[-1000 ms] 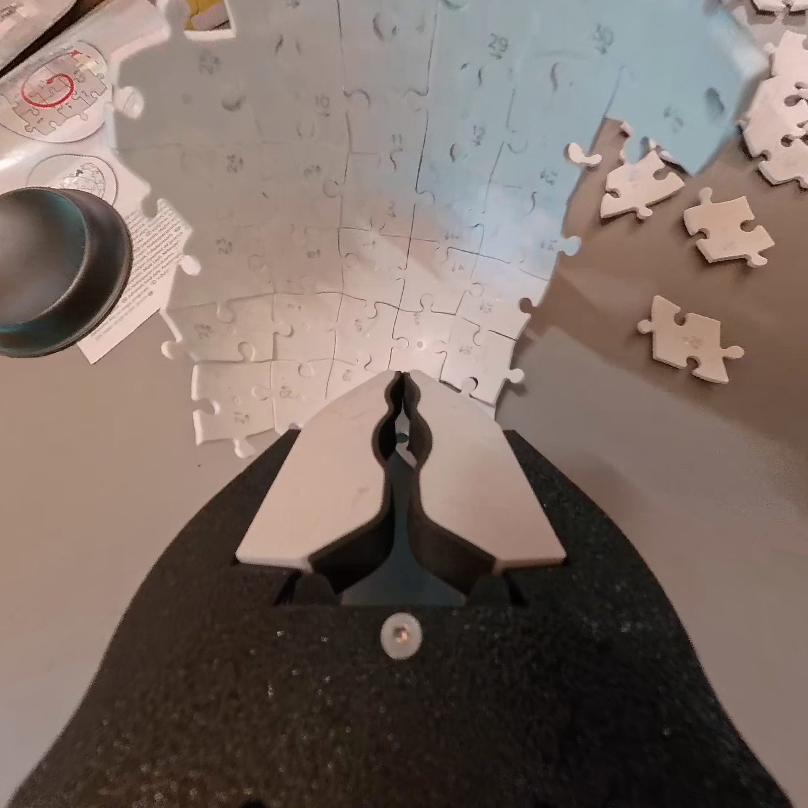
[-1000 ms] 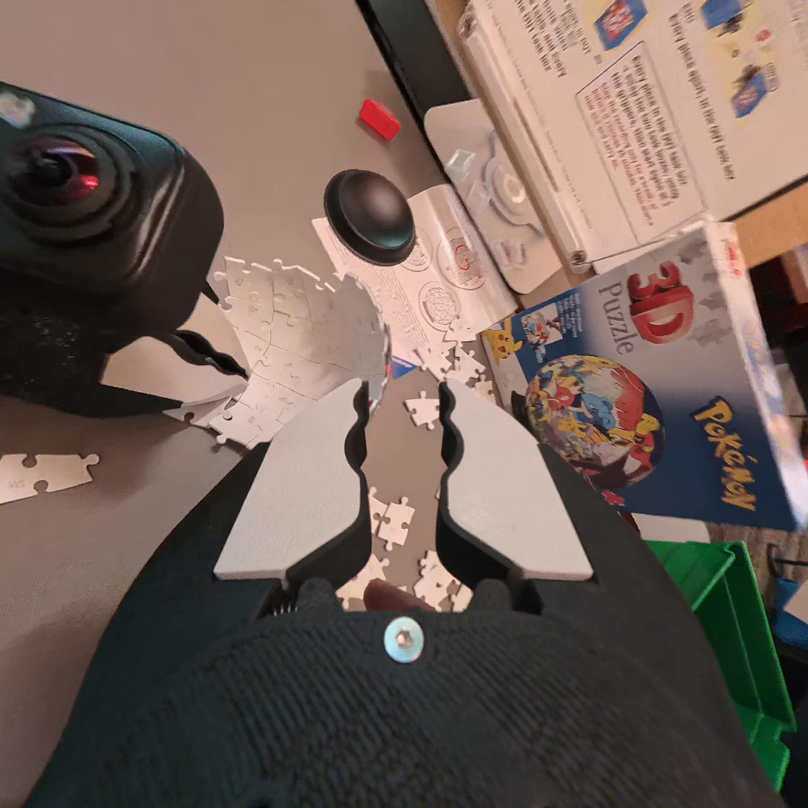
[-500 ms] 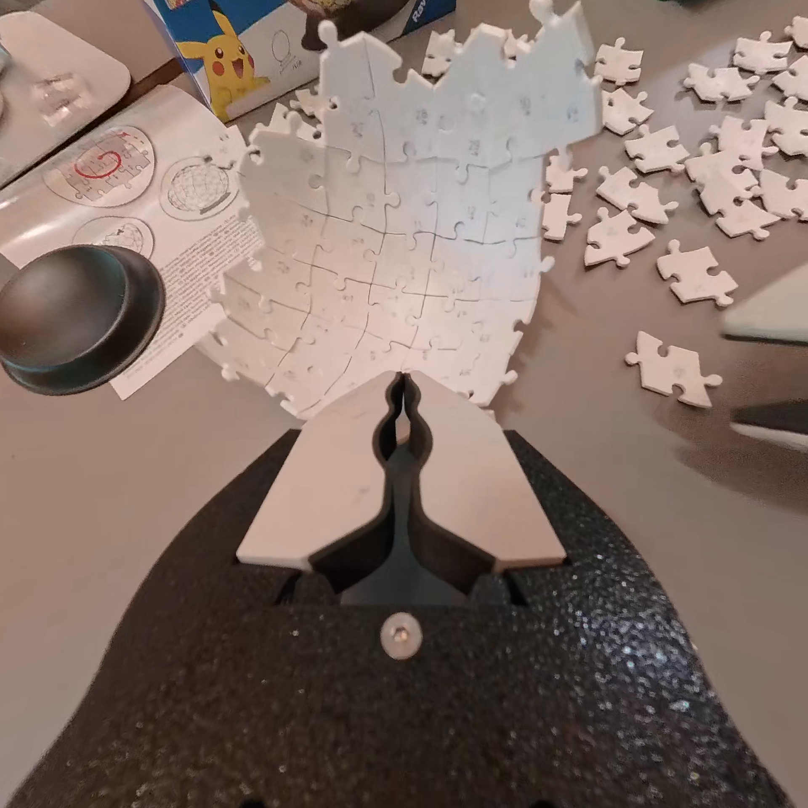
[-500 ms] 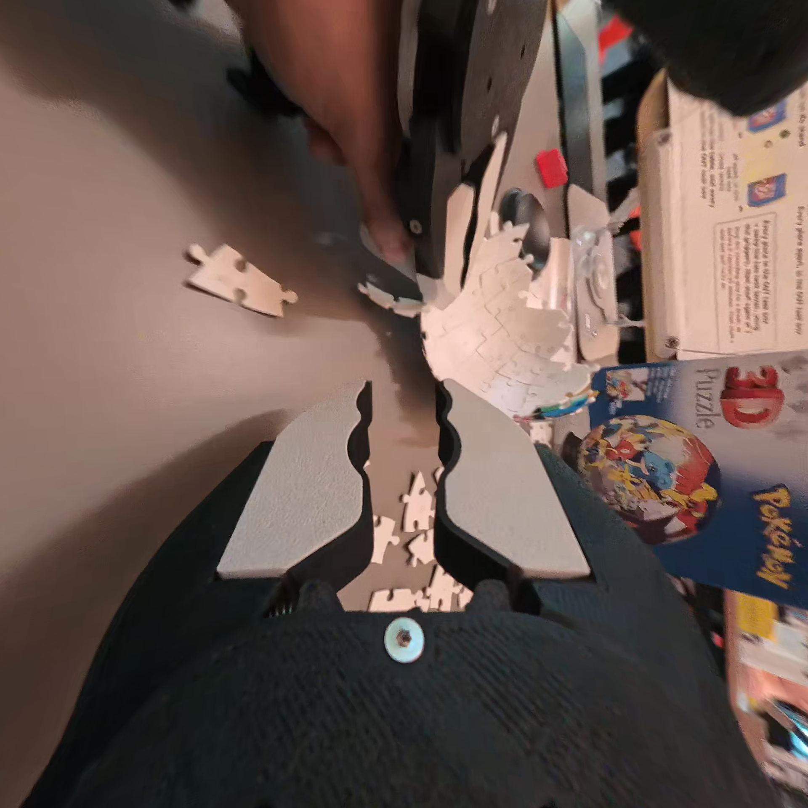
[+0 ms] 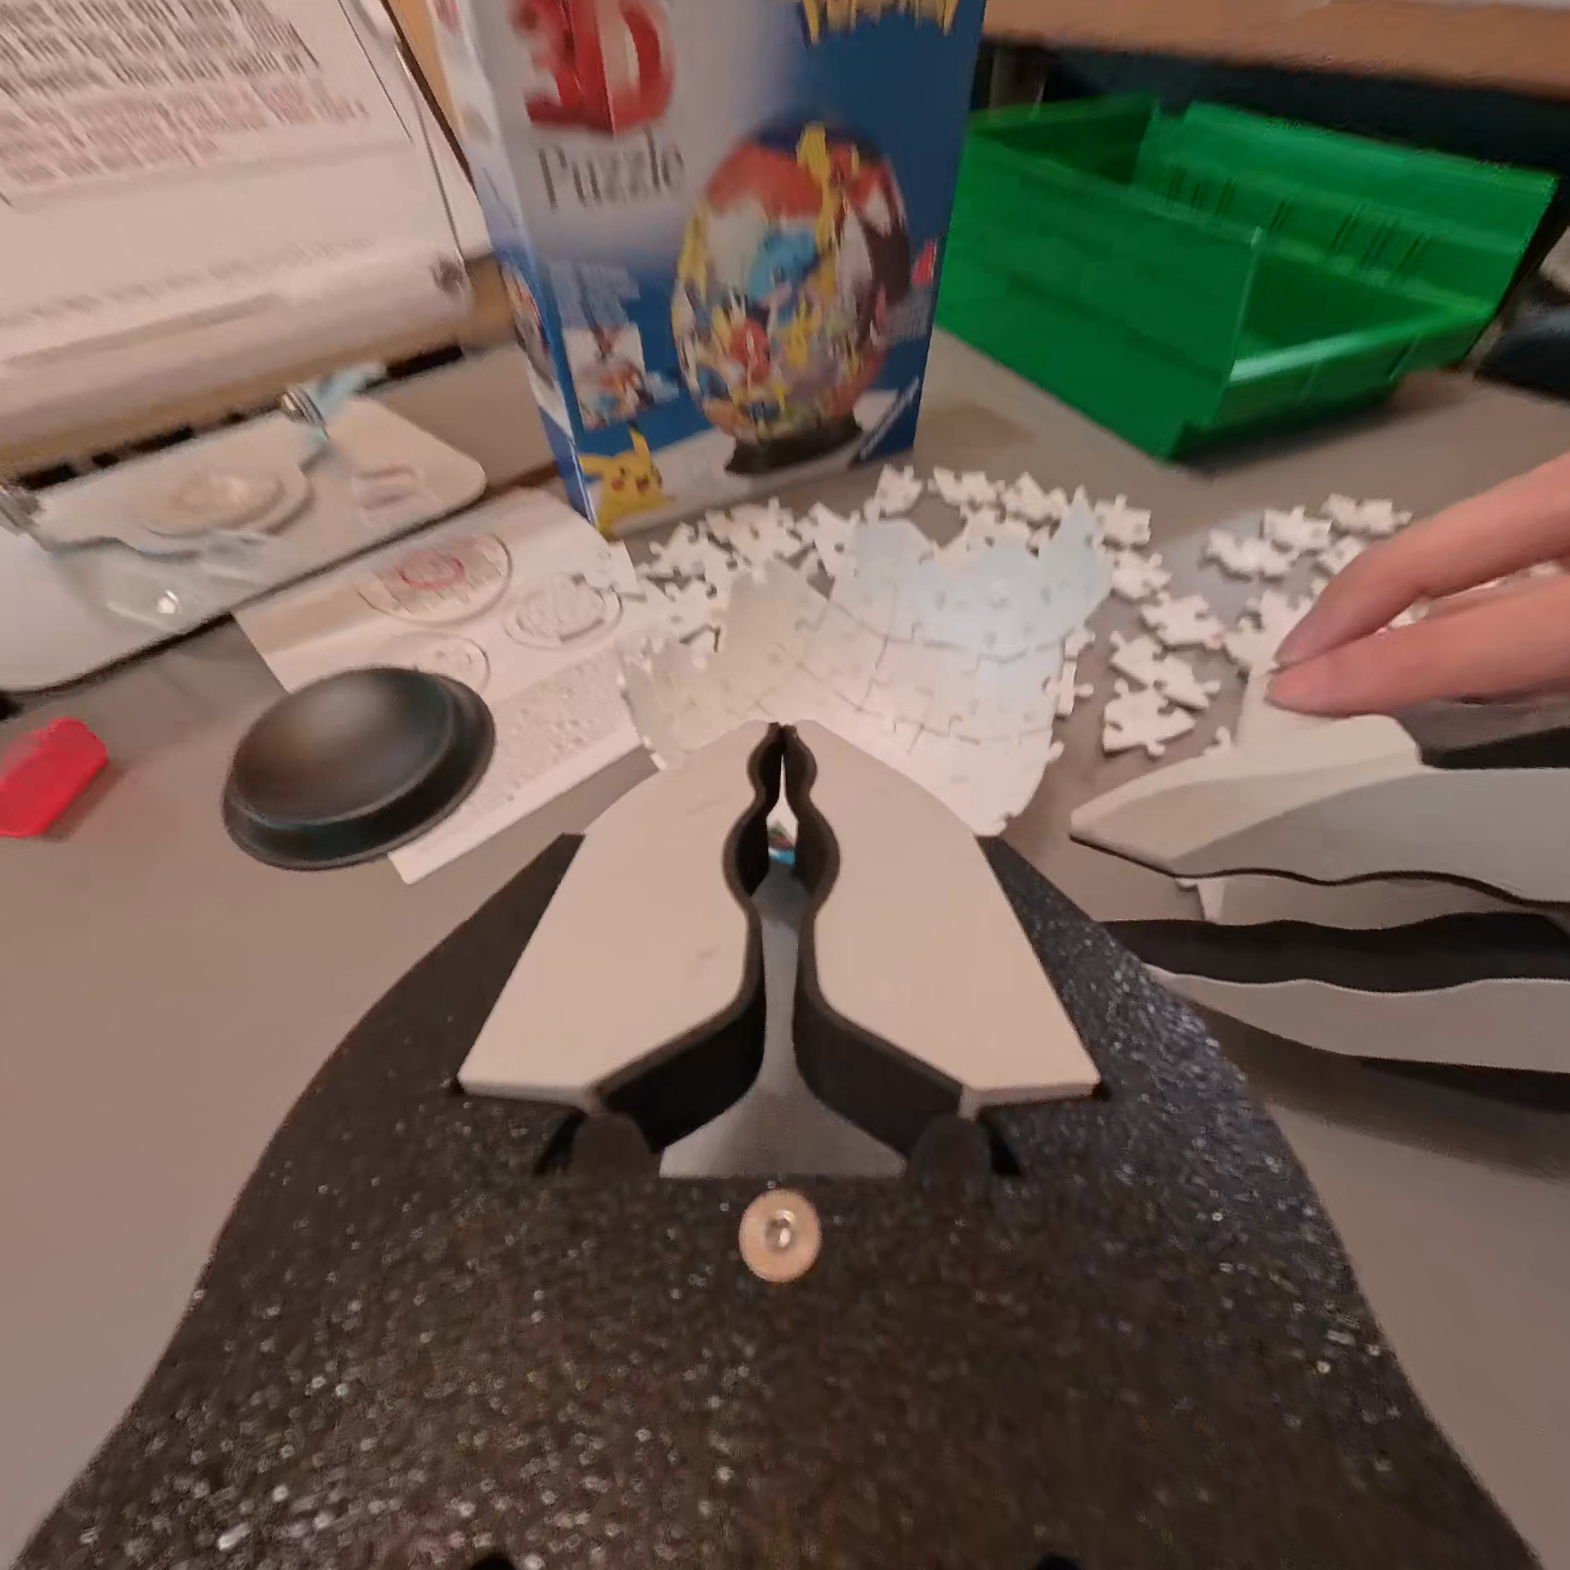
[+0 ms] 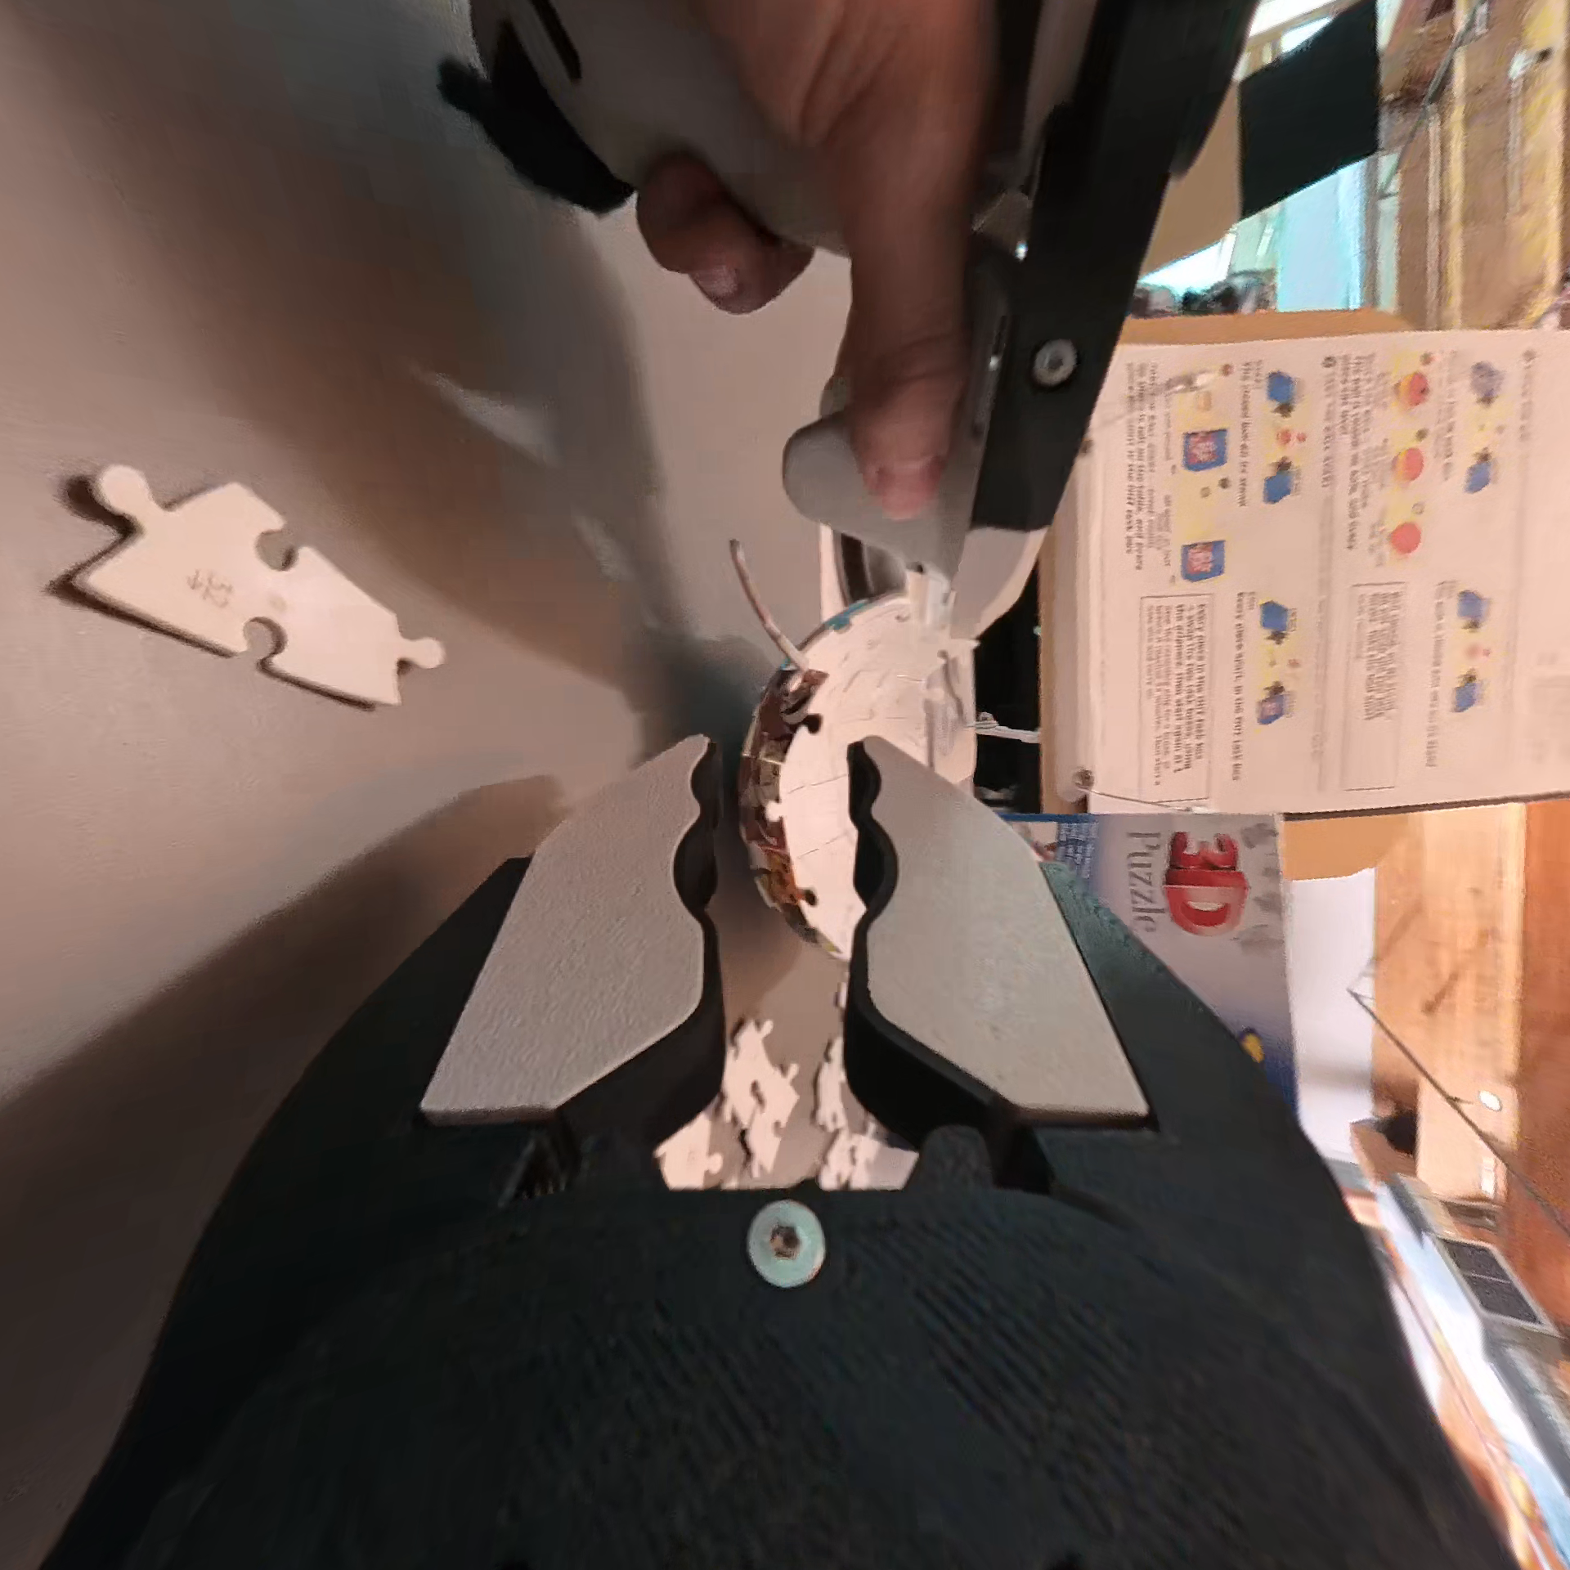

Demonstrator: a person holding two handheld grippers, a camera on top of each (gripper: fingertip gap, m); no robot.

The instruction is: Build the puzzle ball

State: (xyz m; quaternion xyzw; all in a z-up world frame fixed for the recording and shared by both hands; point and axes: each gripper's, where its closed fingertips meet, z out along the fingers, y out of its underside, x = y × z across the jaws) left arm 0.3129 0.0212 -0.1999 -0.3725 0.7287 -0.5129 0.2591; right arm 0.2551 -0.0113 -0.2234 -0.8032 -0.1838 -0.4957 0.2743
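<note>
The partly built puzzle ball (image 5: 892,663) is a curved shell, white inside and printed outside. My left gripper (image 5: 782,737) is shut on its near rim and holds it over the grey table. In the right wrist view, which is rolled sideways, my right gripper (image 6: 777,756) is open and the shell's rim (image 6: 803,816) lies between its fingers. The left gripper (image 6: 930,595) and the hand holding it show above the shell there. The right gripper (image 5: 1104,883) also shows side-on at the right of the left wrist view, with a hand's fingers (image 5: 1402,612) on it.
Loose white pieces (image 5: 1189,612) lie behind and right of the shell. Two joined pieces (image 6: 246,586) lie apart on the table. A black stand (image 5: 357,765), an instruction sheet (image 5: 442,595), the puzzle box (image 5: 731,255), green bins (image 5: 1232,255) and a red item (image 5: 47,773) surround them. Left tips to right tips: about 8 cm.
The left gripper has tilted from looking down into the shell to nearly level, still holding it. The right gripper has rolled sideways and come up to the shell's rim.
</note>
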